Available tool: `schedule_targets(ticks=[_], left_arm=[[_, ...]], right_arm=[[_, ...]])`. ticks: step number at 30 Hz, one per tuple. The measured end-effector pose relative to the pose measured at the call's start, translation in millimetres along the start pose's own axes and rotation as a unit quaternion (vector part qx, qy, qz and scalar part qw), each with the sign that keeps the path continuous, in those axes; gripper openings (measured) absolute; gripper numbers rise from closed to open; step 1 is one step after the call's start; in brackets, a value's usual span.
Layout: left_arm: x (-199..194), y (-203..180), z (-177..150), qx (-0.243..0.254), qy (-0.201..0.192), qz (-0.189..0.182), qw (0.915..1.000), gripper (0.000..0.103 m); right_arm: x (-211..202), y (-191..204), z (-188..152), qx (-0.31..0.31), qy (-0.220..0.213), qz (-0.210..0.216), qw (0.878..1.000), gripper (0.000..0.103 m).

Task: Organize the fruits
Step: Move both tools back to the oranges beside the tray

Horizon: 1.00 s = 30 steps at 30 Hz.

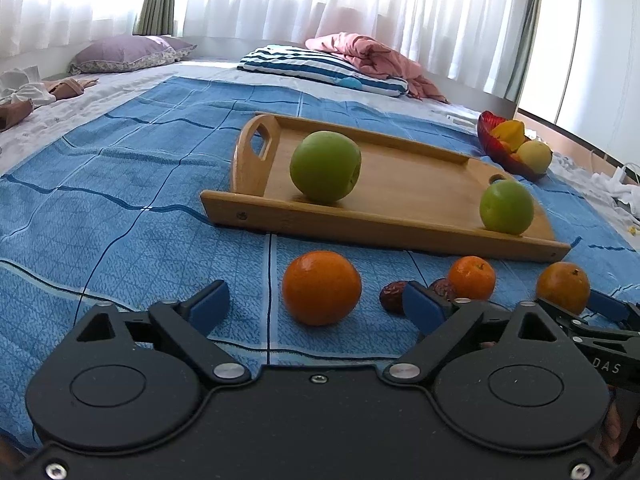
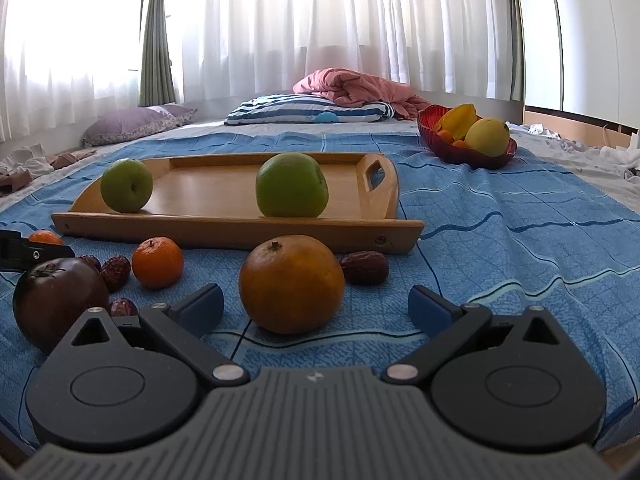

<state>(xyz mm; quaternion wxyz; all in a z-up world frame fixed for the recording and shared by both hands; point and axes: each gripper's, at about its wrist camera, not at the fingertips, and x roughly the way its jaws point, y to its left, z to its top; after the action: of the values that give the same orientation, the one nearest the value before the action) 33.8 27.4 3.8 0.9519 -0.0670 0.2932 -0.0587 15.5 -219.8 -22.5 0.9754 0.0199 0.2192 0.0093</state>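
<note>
Two green apples [image 2: 126,185] [image 2: 291,185] rest on the wooden tray [image 2: 224,224], well apart. On the blue bedspread [image 2: 500,240] before it: a large orange [image 2: 291,284], a mandarin [image 2: 157,262], a dark tomato [image 2: 56,302], and brown dates [image 2: 366,267] scattered nearby.

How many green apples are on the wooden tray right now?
2. One green apple sits near the wooden tray's handle end, the other green apple toward its opposite end. None looks hidden.
</note>
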Motion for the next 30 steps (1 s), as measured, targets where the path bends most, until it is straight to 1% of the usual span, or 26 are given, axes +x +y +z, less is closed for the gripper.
schedule_targets(ticks=[4,7,13,20,26,27,30], left_arm=[[-3.3,-2.7,0.1,0.007,0.0,0.001,1.0,0.078],[-4.0,-3.0,0.6,0.007,0.003,-0.001,1.0,0.071],[-2.3,-0.5,2.4,-0.001,0.008,0.0,1.0,0.063],[0.6,-3.3,1.9,0.009,0.015,0.007,0.9998,0.062],[2.1,-4.3,2.1,0.005,0.015,0.012,0.9998,0.061],[2.0,-4.1,2.0,0.005,0.014,0.012,0.9998,0.061],[2.0,-3.4,2.2,0.003,0.015,0.012,0.9998,0.052]], right_arm=[[0.0,-0.1,0.1,0.0,0.0,0.0,1.0,0.103],[-0.1,0.1,-0.1,0.0,0.0,0.0,1.0,0.103],[0.2,0.0,0.5,0.0,0.002,0.0,1.0,0.103],[1.0,-0.2,0.9,-0.002,0.005,-0.001,1.0,0.103],[-2.1,1.2,0.6,-0.001,0.005,-0.005,1.0,0.103],[-2.4,1.5,0.8,0.0,0.005,-0.005,1.0,0.102],[-4.0,2.9,1.2,0.001,0.008,-0.002,1.0,0.101]])
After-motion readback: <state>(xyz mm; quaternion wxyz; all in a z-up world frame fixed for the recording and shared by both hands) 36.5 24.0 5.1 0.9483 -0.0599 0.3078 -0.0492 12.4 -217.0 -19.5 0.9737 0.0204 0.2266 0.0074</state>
